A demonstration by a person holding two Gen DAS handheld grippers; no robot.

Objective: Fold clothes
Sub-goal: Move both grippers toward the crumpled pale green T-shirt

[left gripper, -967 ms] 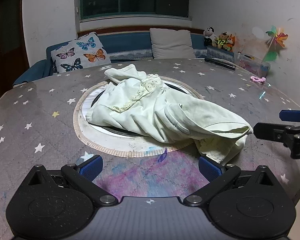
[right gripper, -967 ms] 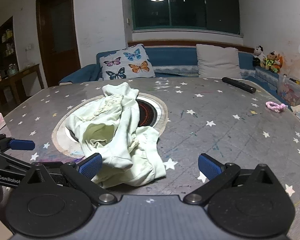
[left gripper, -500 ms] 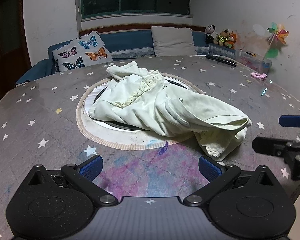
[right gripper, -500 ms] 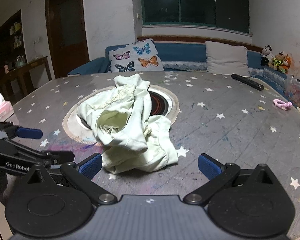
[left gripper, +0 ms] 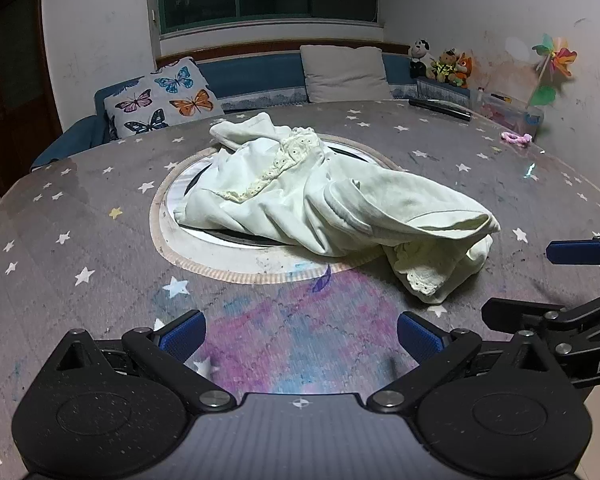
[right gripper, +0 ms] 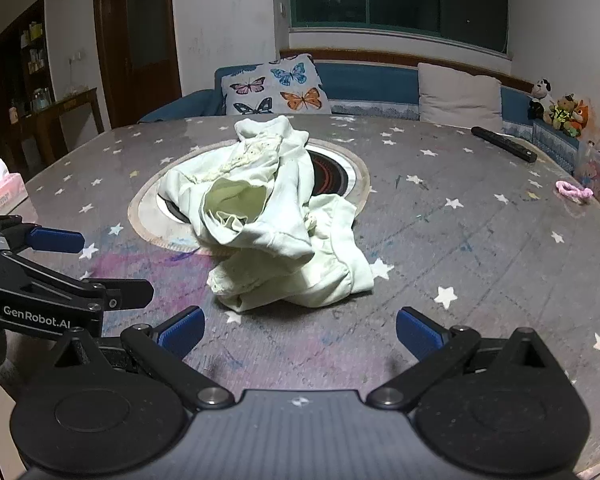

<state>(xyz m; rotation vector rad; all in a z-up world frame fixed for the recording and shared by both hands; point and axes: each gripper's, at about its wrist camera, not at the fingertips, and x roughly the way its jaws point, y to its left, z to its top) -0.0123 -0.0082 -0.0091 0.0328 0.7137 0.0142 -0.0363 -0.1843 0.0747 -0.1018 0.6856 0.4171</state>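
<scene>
On the star-patterned table [left gripper: 80,220], a crumpled pale garment [left gripper: 332,208] is laid across the round inset, its long axis running from the far butterfly cushion [left gripper: 162,98] toward the near right. The left claw [left gripper: 300,334] and right claw [right gripper: 300,332] are held spread, short of it.

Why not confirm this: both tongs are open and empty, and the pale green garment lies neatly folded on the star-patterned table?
Not folded. The right wrist view shows the pale green garment crumpled in a heap on the star-patterned table. Left tongs and right tongs are indeed open and empty.
</scene>
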